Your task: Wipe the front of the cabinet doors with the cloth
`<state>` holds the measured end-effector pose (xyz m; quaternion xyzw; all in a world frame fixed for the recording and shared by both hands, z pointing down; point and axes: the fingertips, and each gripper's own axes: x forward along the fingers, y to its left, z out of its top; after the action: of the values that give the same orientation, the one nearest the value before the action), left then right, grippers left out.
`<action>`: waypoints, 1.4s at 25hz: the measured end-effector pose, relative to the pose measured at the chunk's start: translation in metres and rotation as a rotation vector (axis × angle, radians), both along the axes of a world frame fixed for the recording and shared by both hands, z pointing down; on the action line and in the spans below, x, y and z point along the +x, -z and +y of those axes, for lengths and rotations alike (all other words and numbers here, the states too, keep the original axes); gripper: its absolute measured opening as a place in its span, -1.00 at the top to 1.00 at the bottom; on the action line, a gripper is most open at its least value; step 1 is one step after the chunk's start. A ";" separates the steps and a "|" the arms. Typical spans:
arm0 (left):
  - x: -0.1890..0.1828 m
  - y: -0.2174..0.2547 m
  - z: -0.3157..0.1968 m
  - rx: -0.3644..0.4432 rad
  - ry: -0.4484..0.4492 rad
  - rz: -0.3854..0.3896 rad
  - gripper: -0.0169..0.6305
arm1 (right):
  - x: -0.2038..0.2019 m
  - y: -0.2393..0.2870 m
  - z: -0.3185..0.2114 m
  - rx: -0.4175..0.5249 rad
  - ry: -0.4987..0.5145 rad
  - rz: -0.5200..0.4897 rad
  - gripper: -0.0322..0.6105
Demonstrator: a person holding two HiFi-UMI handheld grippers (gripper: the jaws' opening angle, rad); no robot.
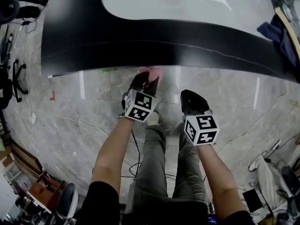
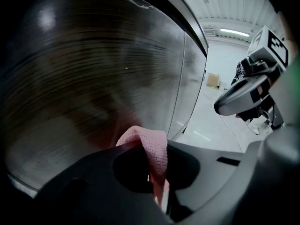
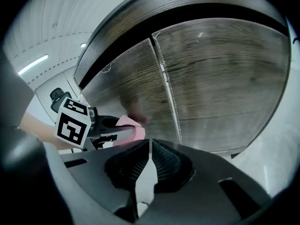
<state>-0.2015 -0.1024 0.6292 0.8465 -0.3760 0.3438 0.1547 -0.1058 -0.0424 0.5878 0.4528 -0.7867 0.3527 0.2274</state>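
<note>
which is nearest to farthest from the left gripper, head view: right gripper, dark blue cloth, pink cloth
1. pink cloth, in the left gripper's fingers
2. right gripper, just to its right
3. dark blue cloth, far off to the right

I count two tools: the left tool (image 1: 144, 82) and the right tool (image 1: 189, 97). One pink cloth (image 1: 153, 72). Two cabinet doors, the left door (image 3: 126, 90) and the right door (image 3: 225, 78). One worktop (image 1: 187, 13) runs across the top of the frame.
</note>
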 end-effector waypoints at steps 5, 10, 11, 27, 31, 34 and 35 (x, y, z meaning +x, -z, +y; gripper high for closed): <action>0.034 -0.001 0.000 0.006 -0.059 -0.017 0.91 | 0.027 0.000 0.003 0.004 -0.040 -0.006 0.77; 0.064 0.001 -0.002 0.009 -0.089 -0.001 0.91 | 0.051 0.000 0.008 0.003 -0.082 -0.008 0.77; 0.070 0.001 -0.003 0.011 -0.096 0.000 0.91 | 0.056 0.000 0.009 0.002 -0.090 -0.009 0.77; 0.142 0.008 0.009 0.007 -0.149 0.008 0.91 | 0.118 0.005 0.018 0.011 -0.140 -0.024 0.77; 0.148 0.015 0.014 0.013 -0.131 0.010 0.91 | 0.129 0.007 0.019 0.020 -0.140 -0.027 0.77; 0.150 0.022 0.022 0.012 -0.114 0.027 0.91 | 0.136 0.008 0.023 0.019 -0.148 -0.031 0.77; 0.151 0.026 0.025 0.012 -0.109 0.029 0.91 | 0.137 0.010 0.024 0.017 -0.149 -0.034 0.77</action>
<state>-0.0510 -0.0771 0.6033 0.8715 -0.3290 0.3372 0.1362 0.0314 -0.0180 0.5782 0.5060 -0.7574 0.3699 0.1832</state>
